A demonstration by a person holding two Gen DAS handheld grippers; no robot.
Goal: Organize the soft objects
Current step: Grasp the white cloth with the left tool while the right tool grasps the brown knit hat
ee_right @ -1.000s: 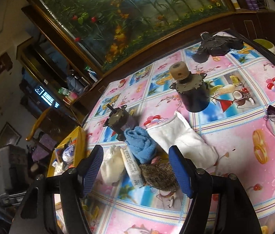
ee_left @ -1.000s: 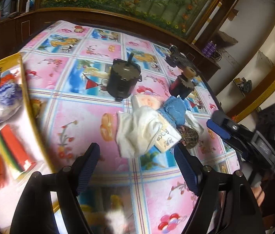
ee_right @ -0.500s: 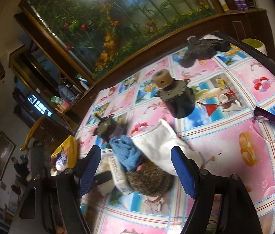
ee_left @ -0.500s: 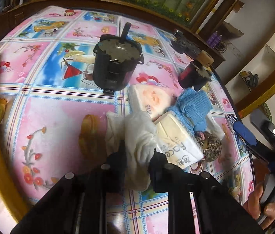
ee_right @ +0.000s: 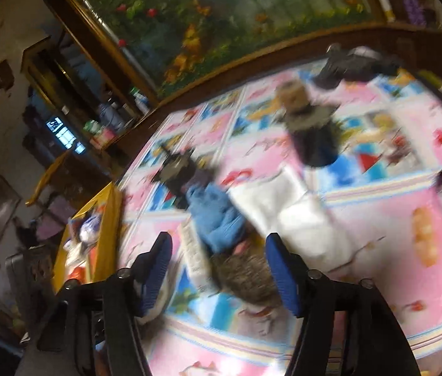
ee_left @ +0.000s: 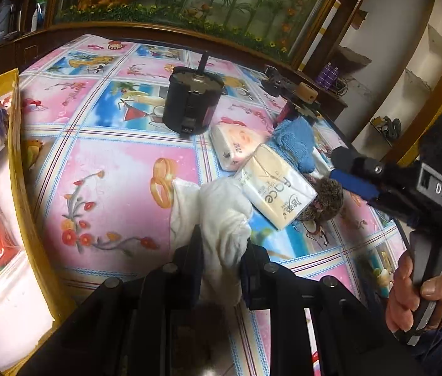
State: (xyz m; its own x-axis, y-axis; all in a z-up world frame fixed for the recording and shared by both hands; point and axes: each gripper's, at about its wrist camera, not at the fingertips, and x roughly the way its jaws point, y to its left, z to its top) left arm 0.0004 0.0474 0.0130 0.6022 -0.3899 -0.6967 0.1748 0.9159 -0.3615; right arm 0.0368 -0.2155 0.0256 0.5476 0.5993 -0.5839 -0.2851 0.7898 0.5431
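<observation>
My left gripper (ee_left: 222,257) is shut on a white cloth (ee_left: 217,210), bunched between its fingers just above the patterned tablecloth. Beside it lie a cream tissue pack (ee_left: 275,186), a pink tissue pack (ee_left: 236,144), a blue towel (ee_left: 296,139) and a brown scrubber ball (ee_left: 325,199). My right gripper (ee_right: 219,269) is open and empty, hovering over the scrubber ball (ee_right: 242,277), with the blue towel (ee_right: 217,219) and a white cloth (ee_right: 302,222) just beyond. The right wrist view is blurred. The right gripper also shows in the left wrist view (ee_left: 354,175).
A yellow-rimmed tray (ee_left: 22,194) with packets stands at the left; it also shows in the right wrist view (ee_right: 108,216). Two dark motor-like cylinders (ee_left: 191,106) (ee_right: 313,134) stand on the table behind the pile. A wooden-framed aquarium runs along the far edge.
My left gripper went down onto the white cloth, shut on it and has lifted it slightly. My right gripper has moved closer over the scrubber ball, still open.
</observation>
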